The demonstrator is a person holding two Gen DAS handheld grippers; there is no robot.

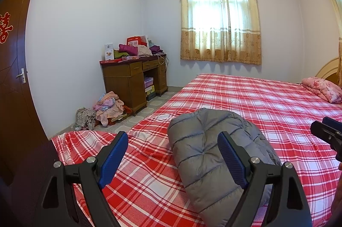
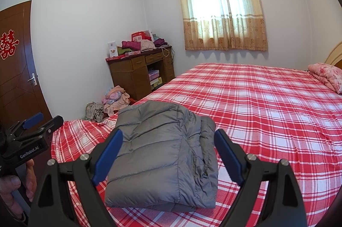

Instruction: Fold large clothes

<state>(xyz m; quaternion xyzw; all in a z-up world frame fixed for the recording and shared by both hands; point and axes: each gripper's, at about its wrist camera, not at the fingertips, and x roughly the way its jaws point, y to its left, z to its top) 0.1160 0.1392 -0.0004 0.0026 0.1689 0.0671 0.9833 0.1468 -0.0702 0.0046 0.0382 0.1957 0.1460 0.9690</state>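
Observation:
A grey quilted down jacket [image 2: 162, 152] lies folded into a compact rectangle on the red plaid bed [image 2: 267, 111], near its front left corner. It also shows in the left wrist view [image 1: 213, 154]. My right gripper [image 2: 167, 139] is open and empty, held above the jacket's near side, not touching it. My left gripper [image 1: 173, 141] is open and empty, to the left of the jacket. Each gripper shows at the edge of the other's view: the right gripper [image 1: 327, 133], the left gripper [image 2: 32, 133].
A pink floral quilt [image 2: 329, 75] lies at the bed's far right. A brown desk [image 2: 141, 71] piled with clothes and boxes stands in the corner. Heaps of clothes [image 2: 113, 101] lie on the floor beside it. A brown door [image 2: 15, 69] is at left.

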